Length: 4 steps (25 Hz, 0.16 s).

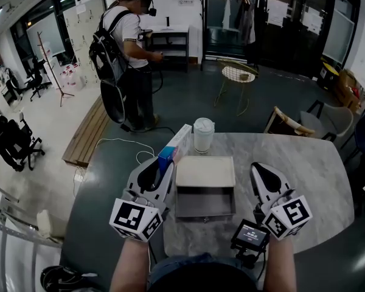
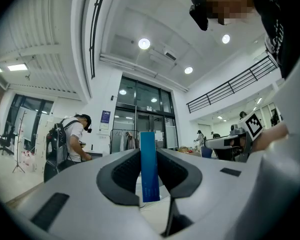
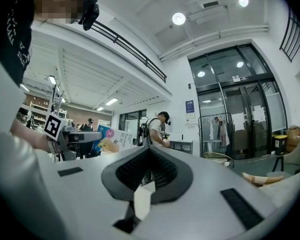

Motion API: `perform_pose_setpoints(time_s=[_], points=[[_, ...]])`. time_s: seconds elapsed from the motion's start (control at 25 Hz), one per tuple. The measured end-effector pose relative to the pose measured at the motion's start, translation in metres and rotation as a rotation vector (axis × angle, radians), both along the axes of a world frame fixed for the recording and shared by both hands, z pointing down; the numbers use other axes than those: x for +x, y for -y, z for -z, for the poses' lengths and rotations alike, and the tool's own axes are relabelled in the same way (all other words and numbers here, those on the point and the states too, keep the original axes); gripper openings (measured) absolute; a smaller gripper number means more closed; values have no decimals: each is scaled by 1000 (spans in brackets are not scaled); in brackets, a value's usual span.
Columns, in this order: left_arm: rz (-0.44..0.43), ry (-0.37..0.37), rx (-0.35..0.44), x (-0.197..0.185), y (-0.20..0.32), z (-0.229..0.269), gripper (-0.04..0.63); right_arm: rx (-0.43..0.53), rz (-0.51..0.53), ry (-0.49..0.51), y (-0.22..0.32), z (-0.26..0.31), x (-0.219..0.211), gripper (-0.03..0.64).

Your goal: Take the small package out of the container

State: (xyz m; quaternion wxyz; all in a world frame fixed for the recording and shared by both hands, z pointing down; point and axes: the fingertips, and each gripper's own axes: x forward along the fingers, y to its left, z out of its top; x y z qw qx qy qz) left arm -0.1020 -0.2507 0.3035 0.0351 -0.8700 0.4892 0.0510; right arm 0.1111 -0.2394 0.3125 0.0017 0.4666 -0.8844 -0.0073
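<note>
A long, flat blue and white package is pinched upright between my left gripper's jaws; the left gripper view shows its thin blue edge. My left gripper is shut on it and holds it above the table, left of the container. The container is a shallow grey box with its pale lid lying open behind it, and its inside looks bare. To the right of the box, my right gripper points forward, its jaws pressed together with nothing between them.
A white lidded cup stands on the round marble table just behind the box. A small screen sits near my right wrist. Beyond the table are a wire chair and a person with a backpack.
</note>
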Motion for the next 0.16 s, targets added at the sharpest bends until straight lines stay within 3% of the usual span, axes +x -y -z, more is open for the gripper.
perform_pose_setpoints(time_s=[0.16], points=[[-6, 3, -4, -1, 0, -1, 98, -4, 3, -5, -1, 0, -4, 25]])
